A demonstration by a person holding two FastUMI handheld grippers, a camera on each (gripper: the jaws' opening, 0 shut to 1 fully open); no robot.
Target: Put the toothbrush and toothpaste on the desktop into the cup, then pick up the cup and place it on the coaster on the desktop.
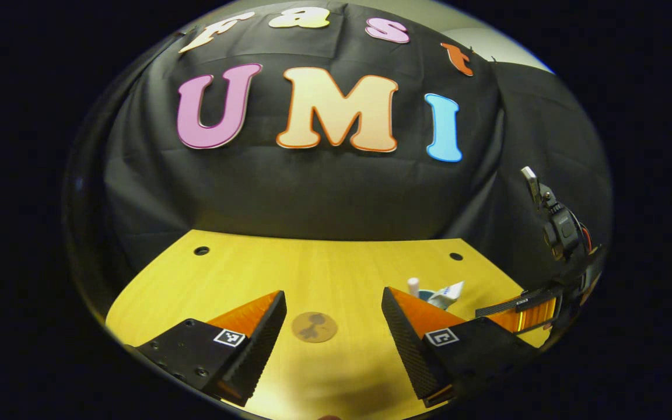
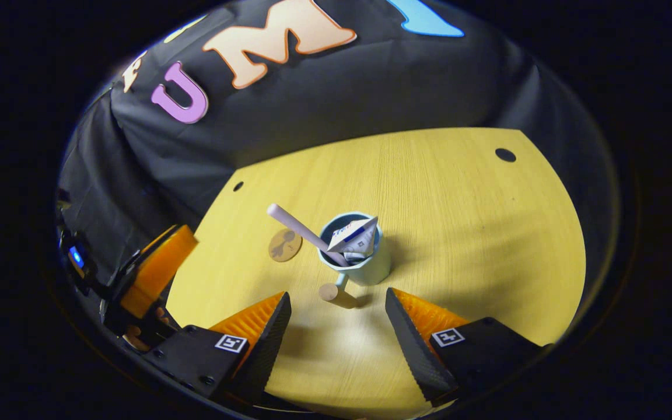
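Observation:
A pale blue cup (image 2: 365,265) stands upright on the yellow desktop (image 2: 464,221), its wooden handle (image 2: 331,291) pointing toward my right gripper. A pale pink toothbrush (image 2: 304,231) leans out of it to the left, and a white toothpaste tube (image 2: 353,236) sticks up inside. The round brown coaster (image 2: 284,245) lies flat just left of the cup. My right gripper (image 2: 337,318) hangs open just short of the cup. My left gripper (image 1: 333,315) is open above the coaster (image 1: 314,326). The cup (image 1: 429,296), toothbrush (image 1: 413,286) and toothpaste (image 1: 448,293) peek over its right finger.
The black cloth wall closes the far side of the desktop (image 1: 324,268). Small dark holes (image 1: 201,251) (image 1: 456,256) sit near the far corners. The right gripper's body (image 1: 552,303) shows at the left gripper view's right edge; the left gripper's body (image 2: 149,274) shows at the right gripper view's left.

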